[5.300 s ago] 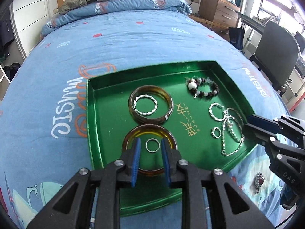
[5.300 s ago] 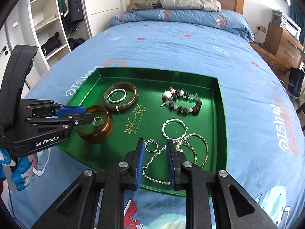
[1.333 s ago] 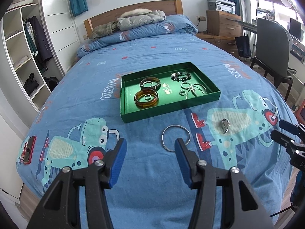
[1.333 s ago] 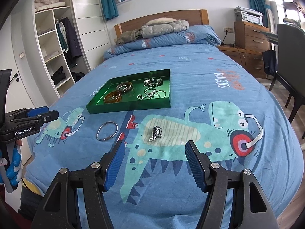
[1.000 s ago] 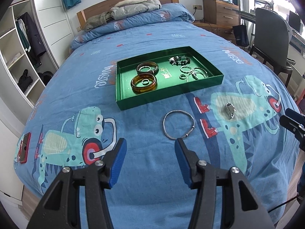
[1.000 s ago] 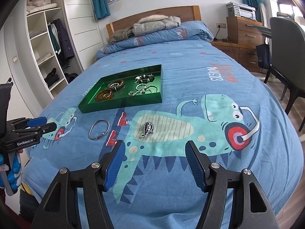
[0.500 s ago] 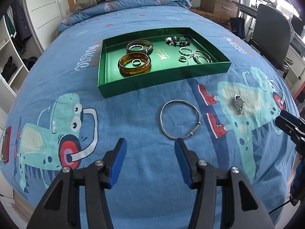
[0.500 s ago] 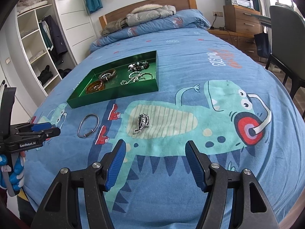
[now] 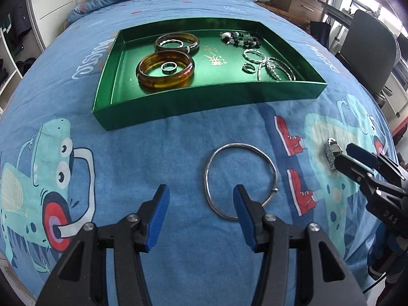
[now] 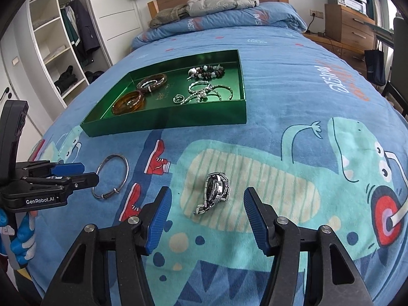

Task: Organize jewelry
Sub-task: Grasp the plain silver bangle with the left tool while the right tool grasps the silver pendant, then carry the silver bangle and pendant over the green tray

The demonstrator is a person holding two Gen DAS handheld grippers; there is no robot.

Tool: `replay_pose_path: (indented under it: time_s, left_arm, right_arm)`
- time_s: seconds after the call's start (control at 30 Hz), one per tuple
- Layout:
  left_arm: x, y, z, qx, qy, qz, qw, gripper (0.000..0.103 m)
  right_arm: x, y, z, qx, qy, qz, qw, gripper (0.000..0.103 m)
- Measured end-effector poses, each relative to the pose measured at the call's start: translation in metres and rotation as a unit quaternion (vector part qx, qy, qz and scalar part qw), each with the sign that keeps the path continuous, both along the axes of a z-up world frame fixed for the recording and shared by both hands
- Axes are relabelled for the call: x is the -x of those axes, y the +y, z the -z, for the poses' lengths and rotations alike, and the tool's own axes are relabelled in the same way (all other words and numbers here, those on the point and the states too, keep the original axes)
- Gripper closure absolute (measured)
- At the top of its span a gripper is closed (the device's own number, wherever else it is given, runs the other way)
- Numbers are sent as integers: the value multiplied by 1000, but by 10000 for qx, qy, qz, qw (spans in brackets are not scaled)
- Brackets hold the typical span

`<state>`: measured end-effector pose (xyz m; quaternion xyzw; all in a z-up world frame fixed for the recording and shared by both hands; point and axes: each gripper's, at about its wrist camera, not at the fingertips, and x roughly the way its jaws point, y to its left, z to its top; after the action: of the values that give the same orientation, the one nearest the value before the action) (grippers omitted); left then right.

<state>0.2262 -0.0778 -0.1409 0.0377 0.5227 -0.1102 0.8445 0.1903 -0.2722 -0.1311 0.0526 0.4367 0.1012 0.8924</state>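
A thin silver bangle (image 9: 241,179) lies flat on the blue bedspread, just ahead of my left gripper (image 9: 200,192); the right blue fingertip overlaps its near edge and the jaws stand wide open around nothing. The same bangle (image 10: 111,177) shows beside that gripper (image 10: 79,173) in the right wrist view. A silver metal watch (image 10: 215,188) lies on the dinosaur print between the open fingers of my right gripper (image 10: 205,200), whose jaws are closing without touching it. The watch (image 9: 331,153) and right gripper (image 9: 349,156) also appear at the left wrist view's right edge. The green tray (image 9: 204,102) holds bangles, rings and bracelets.
Inside the tray (image 10: 165,122) lie two amber bangles (image 9: 165,70), a beaded bracelet (image 9: 239,38) and silver chains (image 9: 270,65). A pillow and jackets (image 10: 204,7) sit at the headboard. A wardrobe (image 10: 63,51) stands left, a dresser (image 10: 349,23) and chair (image 9: 367,46) right.
Both grippers came down and forward from well above the bed. The bangle now sits at the left fingertips, and the watch now lies between the right fingers, which have narrowed slightly.
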Motion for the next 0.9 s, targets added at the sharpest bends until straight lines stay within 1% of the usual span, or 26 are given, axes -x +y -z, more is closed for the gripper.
replay_pose_path:
  time_s: [0.1,0.17,0.33,0.37,0.4,0.43,0.47,0.57,0.63,0.67,0.7,0.73,0.8,0.9]
  left_arm:
    - [-3,0,8,25,60,-27,10000,54]
    - [-4,-1,9,56,39,-16,10000,54]
    - [-5,-6,12,34,17,38,10000,63]
    - [-5,-8,11,29,8,55,10000,67]
    - [-5,-10,11,31,5,78,10000,72]
    - [-5,-12,10,1,-12,104,9999,73]
    - [-4,-15,10,-38,-41,138,9999,76]
    - [-3,-20,10,-185,-146,210,9995,79]
    - [-4,-21,9,-212,-167,225,9994,81]
    - [-4,-20,8,-222,-177,221,9994,86]
    - [-4,-21,7,-258,-191,215,9993,94]
    - [-5,-21,7,-297,-199,213,9991,98]
    - [-4,-21,4,-321,-215,209,9990,100]
    - [1,-20,0,-404,-285,197,9986,100]
  right_arm:
    - [-11,1,9,52,136,20,9999,54]
    - [-16,2,13,70,171,10,9998,56]
    - [-21,8,16,217,162,-137,9995,58]
    - [-21,10,17,270,162,-158,9994,61]
    - [-22,11,18,352,158,-166,9991,67]
    - [-22,12,18,445,151,-160,9988,70]
    - [-22,10,19,492,147,-144,9986,75]
    - [-21,4,19,377,169,-78,9991,82]
    - [-19,0,19,291,191,-46,9994,84]
    - [-17,0,19,253,197,-33,9995,84]
    - [-16,-1,18,211,201,-23,9996,85]
    - [-14,-2,18,173,202,-11,9996,85]
    - [-10,-2,16,95,193,37,9998,85]
    - [-1,-3,10,15,139,73,9999,85]
